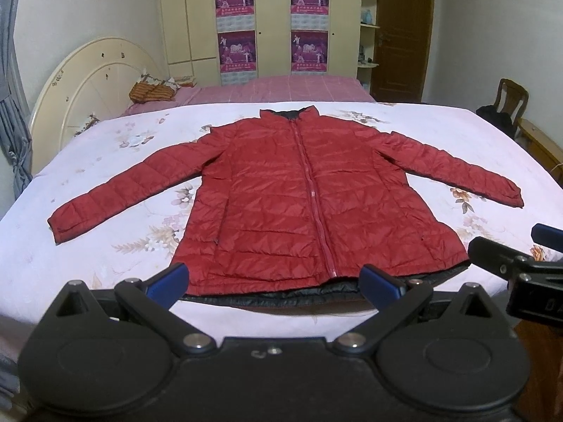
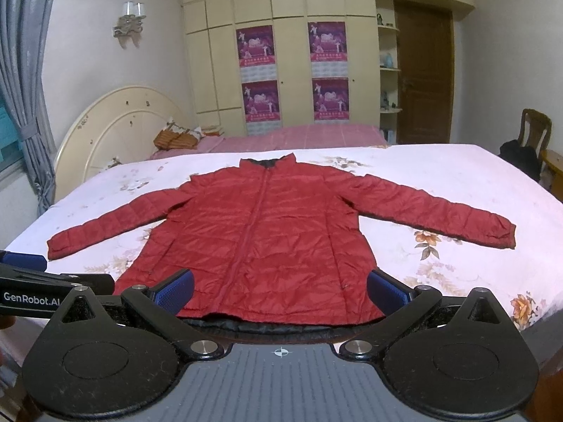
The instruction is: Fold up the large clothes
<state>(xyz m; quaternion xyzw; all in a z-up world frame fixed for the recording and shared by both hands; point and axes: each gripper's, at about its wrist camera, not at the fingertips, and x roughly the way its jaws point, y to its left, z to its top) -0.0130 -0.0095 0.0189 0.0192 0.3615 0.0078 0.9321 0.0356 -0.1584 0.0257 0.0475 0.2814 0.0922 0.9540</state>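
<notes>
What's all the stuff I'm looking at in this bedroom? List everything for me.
Red quilted puffer jacket: one, red with dark lining, spread flat and zipped on the near bed, sleeves out.
Floral white bedsheet: one, white with flowers, under the jacket.
Pink checked bed cover: one, pink, on the far bed.
Cream rounded headboard: one, cream, left of the beds.
Striped orange bag: one, by the headboard.
Purple posters: four, on the cream wardrobe.
Brown wooden door: one, back right.
Wooden chair: one, brown, far right.
Grey curtain: one, far left.
Wall lamp: one, left wall.
Left gripper: black, blue pads, open, at the hem.
Right gripper: same, open.
</notes>
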